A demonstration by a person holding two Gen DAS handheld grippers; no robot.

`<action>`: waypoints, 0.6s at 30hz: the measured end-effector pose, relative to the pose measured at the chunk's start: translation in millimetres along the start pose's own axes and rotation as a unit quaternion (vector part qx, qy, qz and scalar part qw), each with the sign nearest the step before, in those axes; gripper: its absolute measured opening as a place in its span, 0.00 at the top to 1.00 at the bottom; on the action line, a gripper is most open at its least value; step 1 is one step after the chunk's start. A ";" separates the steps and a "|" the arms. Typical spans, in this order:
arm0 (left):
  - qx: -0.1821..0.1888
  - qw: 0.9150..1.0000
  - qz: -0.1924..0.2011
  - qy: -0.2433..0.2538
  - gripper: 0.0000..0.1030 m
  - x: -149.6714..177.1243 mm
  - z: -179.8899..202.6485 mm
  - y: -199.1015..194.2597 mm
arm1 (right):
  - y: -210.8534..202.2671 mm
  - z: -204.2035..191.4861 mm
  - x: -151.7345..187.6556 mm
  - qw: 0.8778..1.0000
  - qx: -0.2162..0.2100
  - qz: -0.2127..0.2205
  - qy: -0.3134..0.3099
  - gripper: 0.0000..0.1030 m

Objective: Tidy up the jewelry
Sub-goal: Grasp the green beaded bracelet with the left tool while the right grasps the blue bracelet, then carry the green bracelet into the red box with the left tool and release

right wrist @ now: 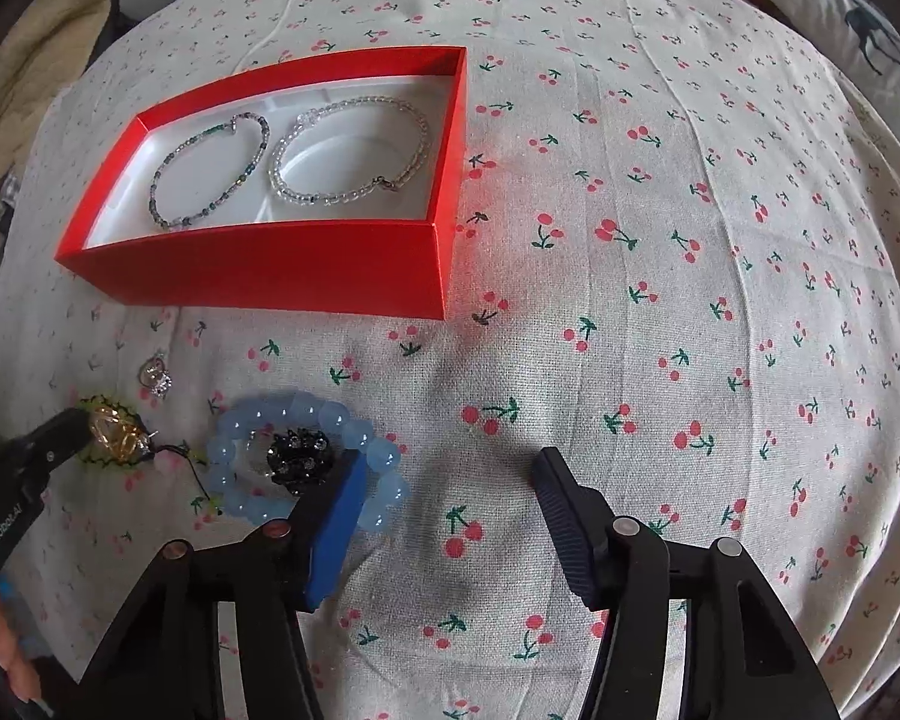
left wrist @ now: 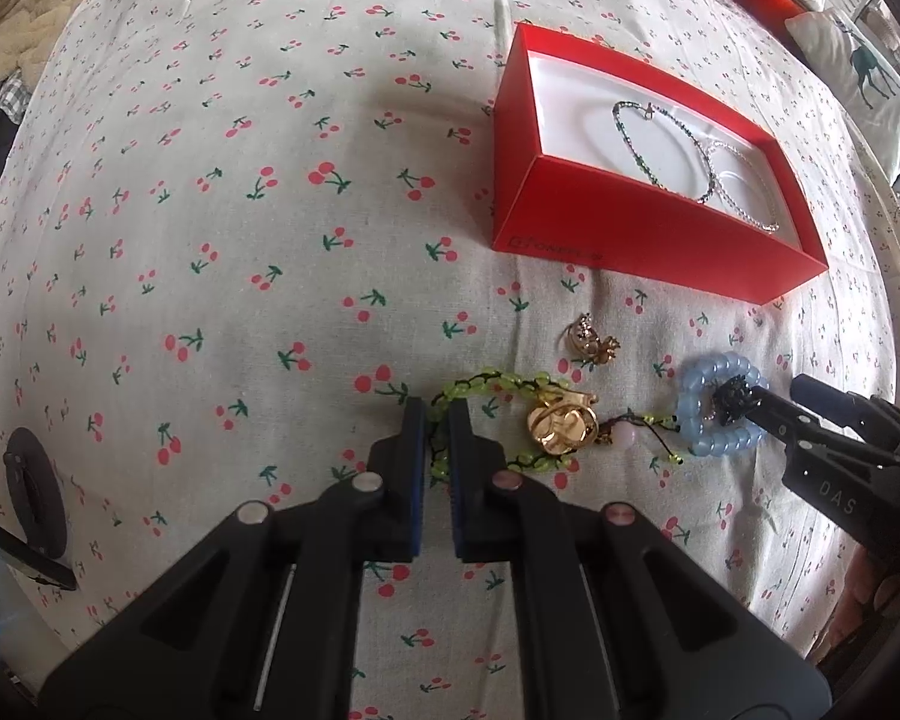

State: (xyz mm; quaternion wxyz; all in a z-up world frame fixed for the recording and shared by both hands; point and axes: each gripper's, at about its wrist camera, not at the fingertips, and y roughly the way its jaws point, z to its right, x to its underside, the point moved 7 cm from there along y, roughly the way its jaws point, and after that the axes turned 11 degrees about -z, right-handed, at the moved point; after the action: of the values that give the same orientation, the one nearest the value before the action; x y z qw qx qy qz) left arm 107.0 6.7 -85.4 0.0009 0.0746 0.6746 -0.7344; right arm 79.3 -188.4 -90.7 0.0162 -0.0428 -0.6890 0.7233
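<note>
Left gripper (left wrist: pixel 436 420) clamped on green bead bracelet (left wrist: pixel 486 387), near-left of red box (left wrist: pixel 642 228). Right gripper (right wrist: pixel 450 474) apart, one finger on blue bead bracelet (right wrist: pixel 306 456). Lift green strand slowly; gold ring (left wrist: pixel 561 426) lies on it and may drag.

Both fisheye cameras ride close above a bed covered in cream cherry-print cloth (left wrist: pixel 210 240), each looking steeply down along its own hand-held gripper. The left view has the open red cardboard box (left wrist: pixel 642 234) at two o'clock; the right view has it at eleven o'clock. Both share the translucent blue bead bracelet (right wrist: pixel 306 462).
</note>
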 end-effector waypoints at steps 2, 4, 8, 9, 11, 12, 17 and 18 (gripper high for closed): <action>0.003 1.000 0.002 -0.001 0.93 3.6 1.4 -3.0 | 0.8 -6.9 1.6 1.000 0.022 0.006 -0.015 0.59; 0.008 1.000 0.006 -0.001 0.93 4.9 -0.5 -8.7 | 0.1 -12.1 1.5 0.999 0.023 0.010 -0.028 0.74; 0.016 1.000 0.017 0.003 0.93 7.7 3.2 -19.9 | -1.0 -23.1 5.1 0.999 -0.005 0.007 -0.039 0.89; 0.018 1.000 0.020 0.003 0.93 8.3 4.2 -22.9 | -2.7 -23.7 4.3 0.999 -0.015 0.006 -0.038 0.89; 0.024 0.999 0.025 0.005 0.93 8.3 7.4 -27.4 | -6.7 -23.8 3.5 0.999 -0.033 0.007 -0.033 0.89; 0.027 0.999 0.028 0.006 0.93 8.6 8.3 -30.3 | -12.3 -27.3 10.1 0.999 -0.039 0.010 -0.031 0.89; 0.046 0.998 0.043 0.010 0.94 7.8 17.3 -44.4 | -32.1 -32.2 9.0 0.997 -0.066 0.031 -0.030 0.89; 0.049 0.998 0.046 0.013 0.94 7.5 19.5 -47.3 | -37.6 -35.4 8.9 0.996 -0.071 0.035 -0.032 0.89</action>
State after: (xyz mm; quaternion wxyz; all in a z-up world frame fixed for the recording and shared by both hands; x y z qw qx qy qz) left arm 92.6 -7.6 -37.8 0.0229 0.1150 0.6338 -0.7645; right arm 72.1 -150.6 -55.2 -0.0344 -0.0451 -0.7366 0.6740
